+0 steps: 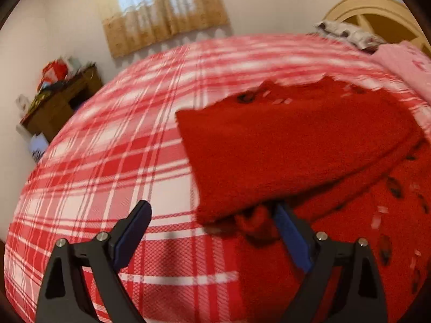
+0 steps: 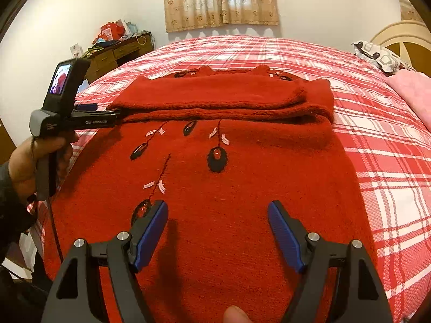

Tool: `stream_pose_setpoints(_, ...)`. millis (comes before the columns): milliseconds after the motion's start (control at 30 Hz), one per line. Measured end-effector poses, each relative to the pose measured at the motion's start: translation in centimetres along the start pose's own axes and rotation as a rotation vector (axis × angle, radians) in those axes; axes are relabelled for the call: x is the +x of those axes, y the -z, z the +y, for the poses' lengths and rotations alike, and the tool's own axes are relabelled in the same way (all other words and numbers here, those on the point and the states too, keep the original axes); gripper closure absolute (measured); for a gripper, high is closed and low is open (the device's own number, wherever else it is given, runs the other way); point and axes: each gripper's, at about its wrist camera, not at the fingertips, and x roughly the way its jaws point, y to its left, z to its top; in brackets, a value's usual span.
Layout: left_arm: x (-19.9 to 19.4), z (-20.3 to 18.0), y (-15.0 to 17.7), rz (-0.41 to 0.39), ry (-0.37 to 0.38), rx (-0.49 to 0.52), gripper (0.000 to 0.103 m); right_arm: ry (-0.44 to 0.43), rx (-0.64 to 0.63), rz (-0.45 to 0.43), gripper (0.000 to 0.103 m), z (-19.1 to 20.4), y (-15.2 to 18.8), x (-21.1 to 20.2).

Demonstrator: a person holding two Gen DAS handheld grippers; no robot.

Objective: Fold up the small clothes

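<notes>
Lying flat on the plaid bed [image 2: 377,123] for folding, the red sweater [image 2: 215,175] had sleeves crossed; both grippers' jaws were spread, left gripper [image 1: 212,215] at the sleeve edge, right gripper [image 2: 218,215] above the hem.

The left gripper [image 1: 212,220] is reaching in level from the left, its fingers spread wide, gripped low on its handle by the person's left hand [image 2: 29,161]. The right gripper [image 2: 218,215] is hovering near the centre, its blue-padded fingers [image 2: 150,231] standing wide apart, clasping nothing.
</notes>
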Motion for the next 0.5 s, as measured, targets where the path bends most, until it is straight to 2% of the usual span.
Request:
stream_pose_setpoints(67, 0.4, 1.2, 0.7, -0.008, -0.026, -0.049, 0.0, 0.005, 0.012, -0.002, 0.026, -0.2, -0.1, -0.6)
stream_pose_setpoints(100, 0.6, 1.9, 0.9, -0.001, -0.04, -0.081, 0.0, 0.001, 0.016, -0.002, 0.026, -0.3, -0.3, -0.9)
stream_pose_setpoints(167, 0.4, 3.3, 1.4, -0.004, -0.014, -0.164, 0.0, -0.008, 0.023, -0.023, 0.026, -0.7, -1.1, -1.9)
stream_pose_setpoints(267, 0.4, 3.1, 1.9, 0.003, -0.006, -0.168, 0.0, 0.022, 0.056, -0.038, 0.026, -2.5, -3.5, -2.9)
stream_pose_setpoints(400, 0.8, 3.3, 2.1, 0.017, 0.022, -0.191, 0.0, 0.062, 0.195, -0.071, 0.027, -7.3, -7.8, -2.6)
stream_pose_setpoints(500, 1.0, 4.0, 2.3, 0.022, 0.067, -0.223, 0.0, 0.081, 0.247, -0.06, 0.047, -9.6, -10.5, -1.1)
